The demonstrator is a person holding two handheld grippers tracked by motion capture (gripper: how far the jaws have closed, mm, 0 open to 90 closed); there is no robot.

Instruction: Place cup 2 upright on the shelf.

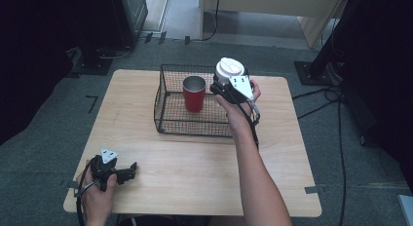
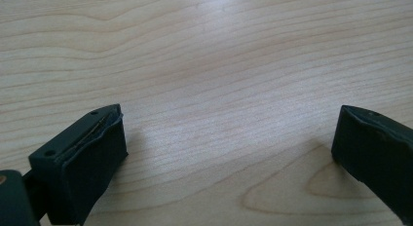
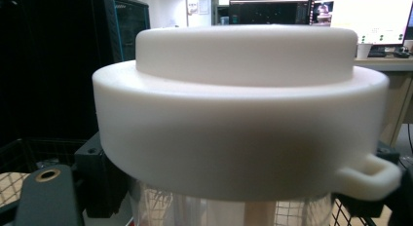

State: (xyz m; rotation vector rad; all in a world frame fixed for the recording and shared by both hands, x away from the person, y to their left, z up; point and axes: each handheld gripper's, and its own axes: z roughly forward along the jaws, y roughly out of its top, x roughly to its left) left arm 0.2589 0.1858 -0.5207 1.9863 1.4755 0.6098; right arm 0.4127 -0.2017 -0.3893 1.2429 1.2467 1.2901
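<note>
My right gripper (image 1: 221, 87) is shut on a clear tumbler with a white lid (image 1: 229, 68), gripping it just under the lid and holding it upright above the right side of a black wire basket (image 1: 192, 132). Inside the basket a red cup (image 1: 194, 97) stands upright, to the left of the tumbler. In the right gripper view the white lid (image 3: 234, 114) is very close, with the clear body below it between my jaws (image 3: 234, 211). My left gripper (image 1: 127, 170) rests low at the table's front left, open. Between its jaws lies only bare wood (image 2: 229, 153).
The wooden table (image 1: 195, 177) has free room in front of the basket and at its left. Cables (image 1: 316, 97) run over the grey floor to the right, beside black stands (image 1: 316, 65). A dark cabinet (image 1: 129, 11) stands at the back left.
</note>
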